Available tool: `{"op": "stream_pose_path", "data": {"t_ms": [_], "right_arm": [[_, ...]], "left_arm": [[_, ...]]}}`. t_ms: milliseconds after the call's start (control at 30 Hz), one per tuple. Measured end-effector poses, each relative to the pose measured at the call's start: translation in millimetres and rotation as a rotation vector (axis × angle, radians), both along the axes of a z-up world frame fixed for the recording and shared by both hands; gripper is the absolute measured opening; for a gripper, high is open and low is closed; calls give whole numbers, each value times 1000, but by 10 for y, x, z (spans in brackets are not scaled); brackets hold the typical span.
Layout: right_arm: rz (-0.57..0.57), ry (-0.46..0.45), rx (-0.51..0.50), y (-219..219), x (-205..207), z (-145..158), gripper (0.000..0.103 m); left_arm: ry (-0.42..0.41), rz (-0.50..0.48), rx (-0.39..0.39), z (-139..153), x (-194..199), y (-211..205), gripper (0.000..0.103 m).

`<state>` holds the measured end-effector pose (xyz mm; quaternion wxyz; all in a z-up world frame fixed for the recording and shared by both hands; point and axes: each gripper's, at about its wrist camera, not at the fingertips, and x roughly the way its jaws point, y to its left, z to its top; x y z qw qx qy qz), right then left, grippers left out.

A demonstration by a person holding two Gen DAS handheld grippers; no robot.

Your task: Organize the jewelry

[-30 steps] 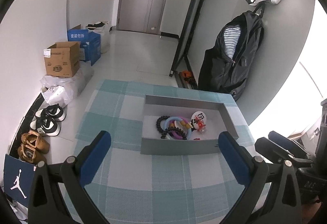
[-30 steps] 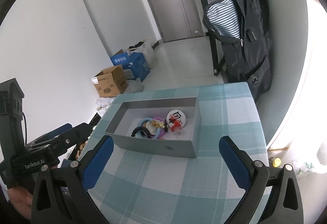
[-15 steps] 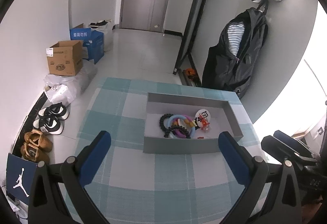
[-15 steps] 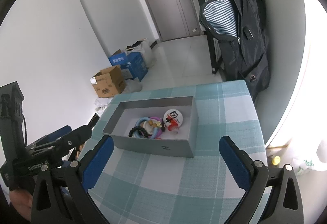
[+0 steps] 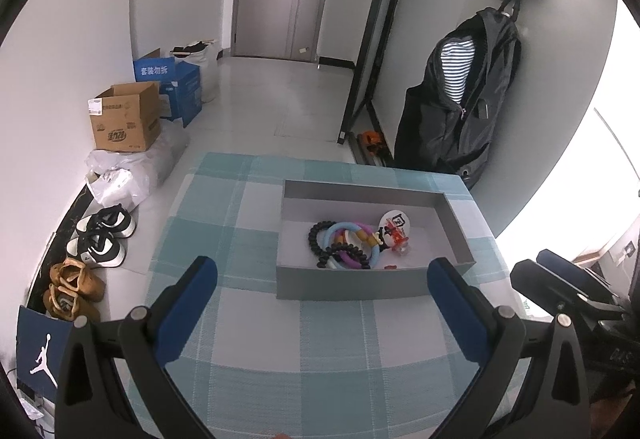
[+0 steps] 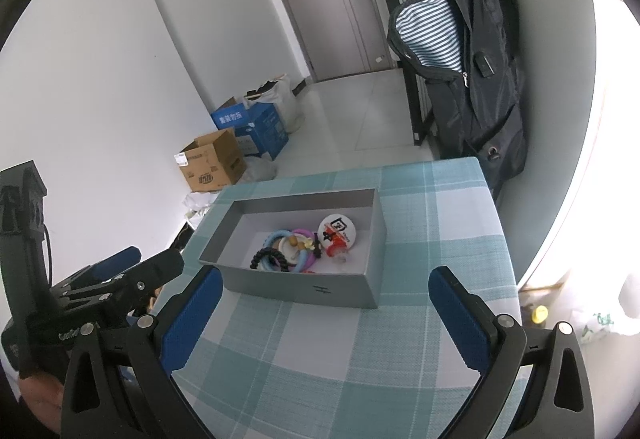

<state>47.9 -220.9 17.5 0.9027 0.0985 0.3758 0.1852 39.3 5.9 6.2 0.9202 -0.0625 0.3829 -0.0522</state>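
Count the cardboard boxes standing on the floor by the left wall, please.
2. A brown cardboard box stands open nearer the table, and a blue box with white print sits just behind it toward the door. Others may be hidden behind the bags.

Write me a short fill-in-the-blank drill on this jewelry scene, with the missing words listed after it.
1. The bracelets lie inside the grey ____.
2. The box stands on a ____ tablecloth.
3. The fingers of both the left gripper and the right gripper are ____ and hold nothing.

Missing words: box; checked; open
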Motion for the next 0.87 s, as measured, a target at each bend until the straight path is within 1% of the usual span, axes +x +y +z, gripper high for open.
{"op": "stream_pose_path", "data": {"t_ms": [200, 333, 633, 767, 867], "right_arm": [[0, -1, -2, -6, 1, 2, 103], [-1, -2, -2, -10, 4, 2, 103], [1, -1, -4, -7, 0, 6, 103], [-1, -2, -4, -6, 3, 10, 103], [-1, 0, -4, -7, 11, 9, 103]], "left_arm": [[0, -2, -5, -6, 3, -7, 102], [-9, 0, -27, 7, -3, 3, 102], [-6, 0, -23, -2, 11, -29, 102], [-18, 4, -11, 17, -3, -57, 102], [-23, -5, -56, 22, -12, -29, 102]]}}
